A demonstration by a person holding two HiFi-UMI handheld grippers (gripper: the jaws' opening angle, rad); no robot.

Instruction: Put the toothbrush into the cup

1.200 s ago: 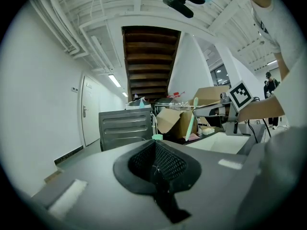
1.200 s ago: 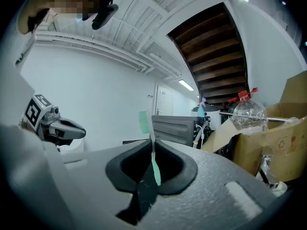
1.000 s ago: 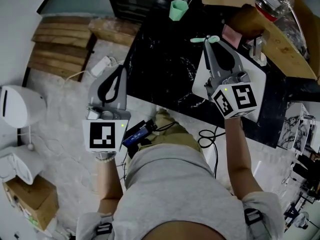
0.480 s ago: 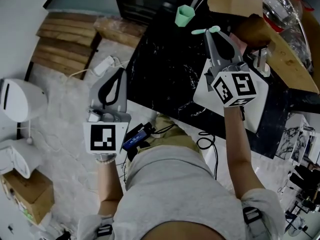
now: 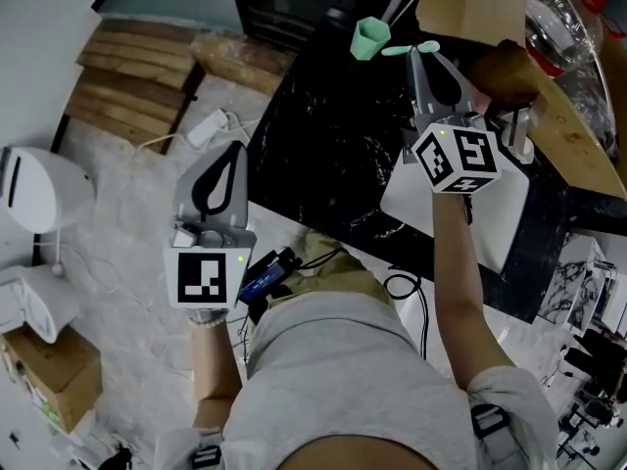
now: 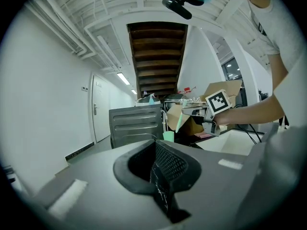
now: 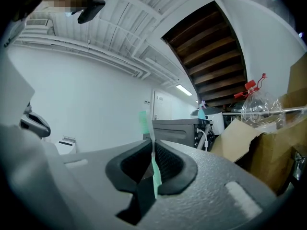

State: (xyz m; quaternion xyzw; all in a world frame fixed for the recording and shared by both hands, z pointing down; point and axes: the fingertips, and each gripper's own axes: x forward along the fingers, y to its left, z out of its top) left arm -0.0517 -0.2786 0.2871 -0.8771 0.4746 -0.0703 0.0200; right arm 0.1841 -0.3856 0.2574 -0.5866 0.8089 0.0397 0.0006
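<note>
Transfer step: right claw [image 5: 423, 57] clamped on slim mint-green plastic toothbrush [image 5: 404, 50], just beside the mint-green plastic cup [image 5: 370, 39] at top centre of the black marbled table [image 5: 323, 135]; left claw [image 5: 223, 164] closed, empty, lower left; next, probably line brush end over cup mouth, lower, release.

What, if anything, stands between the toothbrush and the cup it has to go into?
Nothing visible does. The toothbrush, clamped in the right hand-held gripper, is just beside the cup on the black table, with only a short open gap between them.
</note>
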